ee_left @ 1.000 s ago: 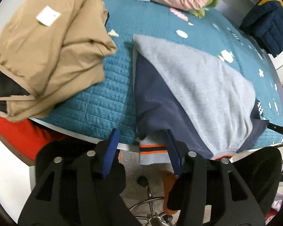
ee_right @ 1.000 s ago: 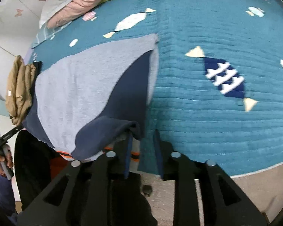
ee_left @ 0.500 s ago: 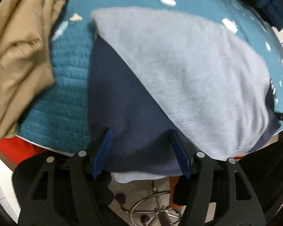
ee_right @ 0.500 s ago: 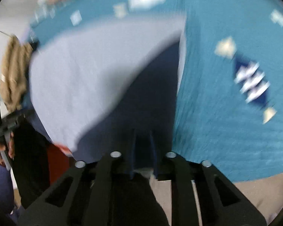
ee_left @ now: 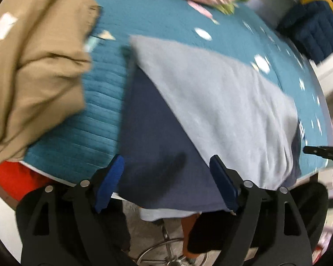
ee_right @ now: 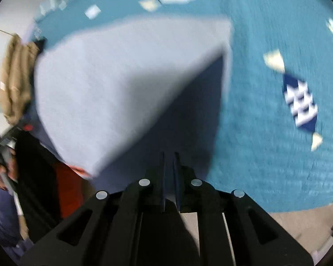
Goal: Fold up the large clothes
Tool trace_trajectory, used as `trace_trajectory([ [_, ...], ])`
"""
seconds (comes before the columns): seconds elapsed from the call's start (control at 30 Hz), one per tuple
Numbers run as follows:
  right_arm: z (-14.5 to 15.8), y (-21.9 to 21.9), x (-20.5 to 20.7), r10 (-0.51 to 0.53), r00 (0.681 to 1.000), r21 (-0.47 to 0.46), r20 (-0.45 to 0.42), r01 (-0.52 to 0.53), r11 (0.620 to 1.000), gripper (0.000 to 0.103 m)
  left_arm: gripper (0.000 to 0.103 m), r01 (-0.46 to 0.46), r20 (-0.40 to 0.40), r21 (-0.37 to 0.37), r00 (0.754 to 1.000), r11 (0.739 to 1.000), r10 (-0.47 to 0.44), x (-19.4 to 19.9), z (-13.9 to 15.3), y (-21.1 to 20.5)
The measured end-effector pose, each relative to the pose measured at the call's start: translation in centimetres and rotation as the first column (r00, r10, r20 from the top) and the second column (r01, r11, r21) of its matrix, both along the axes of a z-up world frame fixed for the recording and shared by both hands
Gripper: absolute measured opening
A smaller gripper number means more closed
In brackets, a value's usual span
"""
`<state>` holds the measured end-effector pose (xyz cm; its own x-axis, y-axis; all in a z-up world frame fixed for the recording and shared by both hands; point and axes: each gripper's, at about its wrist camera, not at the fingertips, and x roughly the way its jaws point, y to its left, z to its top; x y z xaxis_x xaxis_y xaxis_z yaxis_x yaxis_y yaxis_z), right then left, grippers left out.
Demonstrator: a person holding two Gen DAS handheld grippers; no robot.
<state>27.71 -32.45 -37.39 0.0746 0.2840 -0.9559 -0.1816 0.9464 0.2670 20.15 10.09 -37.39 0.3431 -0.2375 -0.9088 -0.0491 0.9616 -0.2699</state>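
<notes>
Where teal quilt (ee_left: 104, 102) covers the table, left tool (ee_left: 166, 177) wide, right tool (ee_right: 169, 170) seemingly pinching sweater (ee_right: 122, 77).

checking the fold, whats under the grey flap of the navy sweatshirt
Under the grey flap the navy sweatshirt shows along its near side, lying on the teal quilt. Whatever lies beneath the flap's middle is covered.

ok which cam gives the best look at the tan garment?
Left wrist. The tan garment fills the upper left there, bunched in folds on the teal quilt, with a white label visible near its top. Right wrist shows only a blurred, narrow strip of it at the left edge, beyond the grey and navy garment.
</notes>
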Motion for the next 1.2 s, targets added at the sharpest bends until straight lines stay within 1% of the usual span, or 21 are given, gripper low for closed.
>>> trace_trajectory([
  [0.13, 1.0, 5.7, 2.7, 0.008, 0.997, 0.091, 0.072, -0.015, 0.996, 0.008, 0.080, -0.072, 0.004, -0.045, 0.997, 0.996, 0.072, 0.4, -0.4, 1.8],
  [0.2, 0.7, 8.7, 4.1, -0.001, 0.996, 0.103, 0.095, -0.009, 0.995, 0.008, 0.080, -0.093, -0.016, -0.046, 0.996, 0.995, 0.093, 0.5, -0.8, 2.4],
  [0.27, -0.3, 11.0, 6.3, -0.045, 0.995, 0.148, 0.084, 0.032, 0.988, 0.008, 0.080, -0.111, -0.034, -0.056, 0.993, 0.992, 0.109, 0.3, -1.3, 3.1],
  [0.3, -0.7, 11.6, 6.8, -0.067, 0.995, 0.154, 0.080, 0.054, 0.987, 0.008, 0.080, -0.117, -0.041, -0.062, 0.993, 0.991, 0.114, 0.4, -1.6, 3.3],
  [0.37, -2.1, 13.3, 8.3, -0.084, 0.992, 0.106, 0.091, 0.075, 0.992, 0.008, 0.081, -0.125, -0.057, -0.072, 0.991, 0.990, 0.121, 0.2, -2.0, 3.7],
  [0.43, -3.6, 14.0, 9.5, -0.109, 0.991, 0.074, 0.078, 0.103, 0.992, 0.008, 0.082, -0.131, -0.076, -0.088, 0.989, 0.988, 0.124, 0.1, -2.5, 4.0],
  [0.47, -4.4, 13.7, 9.9, -0.118, 0.991, 0.053, 0.063, 0.115, 0.992, 0.003, 0.082, -0.137, -0.088, -0.099, 0.988, 0.986, 0.128, 0.1, -2.9, 4.0],
  [0.5, -6.2, 13.7, 10.4, -0.128, 0.991, 0.006, 0.036, 0.128, 0.992, 0.000, 0.082, -0.143, -0.096, -0.112, 0.986, 0.983, 0.132, 0.0, -3.2, 4.1],
  [0.53, -7.3, 13.5, 10.6, -0.138, 0.990, 0.011, 0.032, 0.138, 0.990, 0.000, 0.082, -0.146, -0.106, -0.128, 0.985, 0.981, 0.133, -0.1, -3.5, 4.1],
  [0.57, -7.7, 13.0, 10.7, -0.166, 0.986, 0.043, 0.033, 0.165, 0.985, 0.000, 0.083, -0.147, -0.113, -0.133, 0.985, 0.980, 0.132, 0.0, -3.8, 4.2],
  [0.6, -7.8, 12.5, 10.7, -0.196, 0.980, 0.069, 0.021, 0.194, 0.979, 0.000, 0.086, -0.150, -0.121, -0.135, 0.984, 0.979, 0.134, 0.0, -4.0, 4.2],
  [0.67, -7.1, 12.2, 10.3, -0.201, 0.979, 0.083, 0.025, 0.198, 0.977, 0.000, 0.088, -0.165, -0.132, -0.152, 0.980, 0.975, 0.145, -0.2, -4.5, 4.2],
  [0.73, -6.3, 11.7, 8.7, -0.218, 0.976, 0.084, -0.009, 0.218, 0.972, 0.002, 0.089, -0.182, -0.147, -0.172, 0.976, 0.968, 0.158, -0.4, -4.9, 4.3],
  [0.8, -6.0, 11.1, 5.6, -0.230, 0.971, 0.127, -0.063, 0.236, 0.963, 0.005, 0.090, -0.181, -0.144, -0.171, 0.977, 0.968, 0.158, -0.7, -5.0, 4.1],
  [0.87, -6.8, 11.0, 1.7, -0.192, 0.975, 0.140, -0.110, 0.206, 0.968, 0.005, 0.091, -0.174, -0.136, -0.159, 0.979, 0.972, 0.153, -0.8, -5.0, 3.7],
  [0.9, -7.1, 10.7, 0.4, -0.204, 0.974, 0.150, -0.096, 0.217, 0.965, 0.002, 0.092, -0.173, -0.136, -0.158, 0.979, 0.972, 0.152, -0.8, -5.1, 3.5],
  [0.93, -7.2, 10.5, -0.8, -0.225, 0.973, 0.154, -0.056, 0.231, 0.961, 0.000, 0.092, -0.172, -0.135, -0.154, 0.979, 0.973, 0.151, -0.9, -5.2, 3.4],
  [1.0, -7.7, 9.8, -2.0, -0.270, 0.963, 0.192, -0.002, 0.266, 0.945, 0.000, 0.093, -0.171, -0.134, -0.149, 0.979, 0.974, 0.151, -0.7, -5.3, 3.0],
  [1.07, -7.8, 9.5, -2.4, -0.305, 0.952, 0.204, 0.007, 0.297, 0.933, 0.000, 0.093, -0.161, -0.140, -0.140, 0.980, 0.977, 0.141, -0.6, -5.3, 2.8],
  [1.17, -7.3, 9.5, -2.9, -0.311, 0.950, 0.200, 0.019, 0.302, 0.932, 0.000, 0.093, -0.168, -0.153, -0.160, 0.978, 0.973, 0.144, -0.8, -5.4, 2.7],
  [1.2, -7.1, 9.4, -3.3, -0.330, 0.944, 0.208, 0.009, 0.321, 0.924, 0.003, 0.093, -0.172, -0.154, -0.173, 0.977, 0.970, 0.146, -1.0, -5.5, 2.7],
])
